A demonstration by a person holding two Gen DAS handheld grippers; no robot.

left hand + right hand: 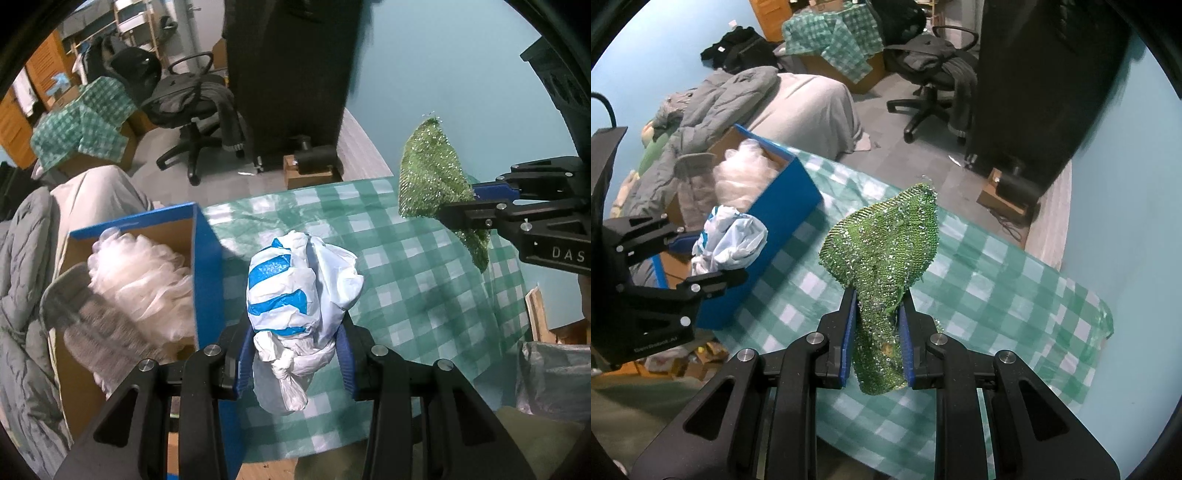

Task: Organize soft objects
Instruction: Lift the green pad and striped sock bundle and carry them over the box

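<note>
Checked-cloth counter (pixel 1015 280), blue box (pixel 783 206) at its edge already holding soft stuff: left claw (pixel 295 354) pinching knotted plastic bag (pixel 299 284), right claw (pixel 877 328) pinching green sequin cloth (pixel 886 236), both held aloft, likely for boxing.

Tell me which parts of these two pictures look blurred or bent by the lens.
Left wrist view: the grey cloth and white netting in the blue box are smeared; the plastic bag is sharp. Right wrist view: the checked tablecloth edge bows, corners are black, and the green sequin cloth is crisp.
</note>
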